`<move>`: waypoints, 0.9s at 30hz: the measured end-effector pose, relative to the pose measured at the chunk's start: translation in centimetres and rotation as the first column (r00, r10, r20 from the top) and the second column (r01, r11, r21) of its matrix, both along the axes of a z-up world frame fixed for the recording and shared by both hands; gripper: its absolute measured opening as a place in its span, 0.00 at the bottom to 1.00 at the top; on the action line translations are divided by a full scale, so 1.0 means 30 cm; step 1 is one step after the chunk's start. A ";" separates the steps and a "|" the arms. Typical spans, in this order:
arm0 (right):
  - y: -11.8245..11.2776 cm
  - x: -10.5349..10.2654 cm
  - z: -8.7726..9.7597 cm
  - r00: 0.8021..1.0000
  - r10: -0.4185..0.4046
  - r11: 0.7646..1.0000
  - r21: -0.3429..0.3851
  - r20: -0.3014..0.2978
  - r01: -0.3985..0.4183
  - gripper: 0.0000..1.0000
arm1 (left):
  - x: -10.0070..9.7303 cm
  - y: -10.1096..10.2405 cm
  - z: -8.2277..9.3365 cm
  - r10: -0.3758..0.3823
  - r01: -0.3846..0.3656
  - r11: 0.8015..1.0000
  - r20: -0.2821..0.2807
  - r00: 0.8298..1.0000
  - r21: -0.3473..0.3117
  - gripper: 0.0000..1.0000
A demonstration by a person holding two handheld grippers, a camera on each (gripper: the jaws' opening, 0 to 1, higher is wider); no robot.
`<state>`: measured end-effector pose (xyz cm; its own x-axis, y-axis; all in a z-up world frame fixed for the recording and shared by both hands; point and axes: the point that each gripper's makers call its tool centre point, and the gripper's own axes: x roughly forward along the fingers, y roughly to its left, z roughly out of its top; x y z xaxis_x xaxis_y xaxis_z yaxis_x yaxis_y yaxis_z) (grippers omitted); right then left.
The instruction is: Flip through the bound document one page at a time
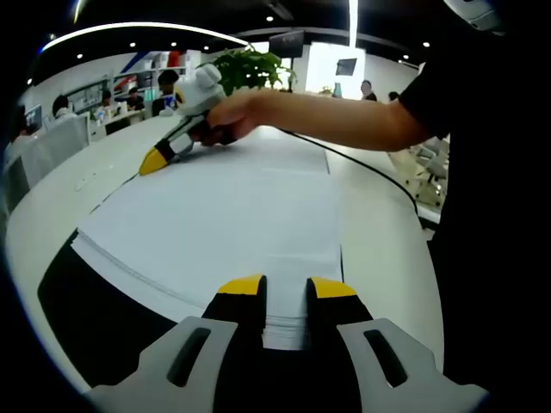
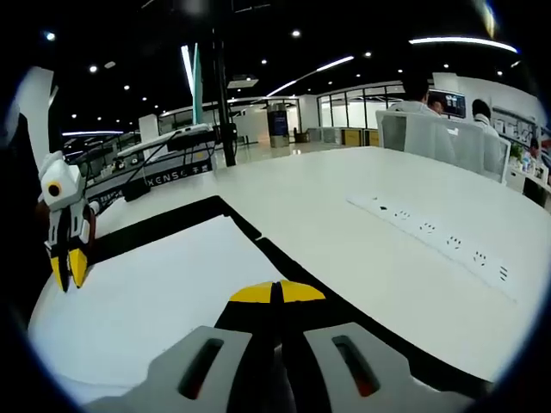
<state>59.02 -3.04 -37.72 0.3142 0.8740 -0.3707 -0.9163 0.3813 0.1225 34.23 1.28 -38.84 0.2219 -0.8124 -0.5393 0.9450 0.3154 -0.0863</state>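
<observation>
The bound document [image 1: 232, 215] lies open on a black mat [image 1: 95, 310], its white pages facing up. My left gripper [image 1: 286, 286] has its yellow-tipped jaws on either side of the page stack at the near edge, shut on it. In the right gripper view it stands at the far left [image 2: 67, 268], tips down on the document [image 2: 155, 301]. A hand holds my right gripper [image 1: 157, 161] at the document's far corner. Its own tips [image 2: 275, 292] meet, shut, at the page edge; I cannot tell whether a sheet is pinched.
The white table [image 2: 362, 258] carries a row of power sockets [image 2: 430, 231] to the right. A black cable [image 1: 379, 172] runs along the table beside the person's arm [image 1: 344, 120]. A green plant [image 1: 250, 69] and seated people are at the back.
</observation>
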 end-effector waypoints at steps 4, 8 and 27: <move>0.001 0.000 0.000 1.000 -0.002 1.000 0.010 0.004 0.002 0.02 | 0.000 0.001 0.000 0.004 -0.004 1.000 0.001 1.000 -0.007 0.21; 0.000 0.002 0.001 1.000 -0.004 1.000 0.014 0.002 0.004 0.02 | -0.001 0.001 0.000 0.006 -0.006 1.000 0.003 1.000 -0.010 0.21; -0.021 0.005 -0.001 0.999 -0.018 1.000 0.008 0.031 0.018 0.02 | -0.001 0.007 0.000 0.020 -0.020 1.000 0.001 1.000 -0.004 0.19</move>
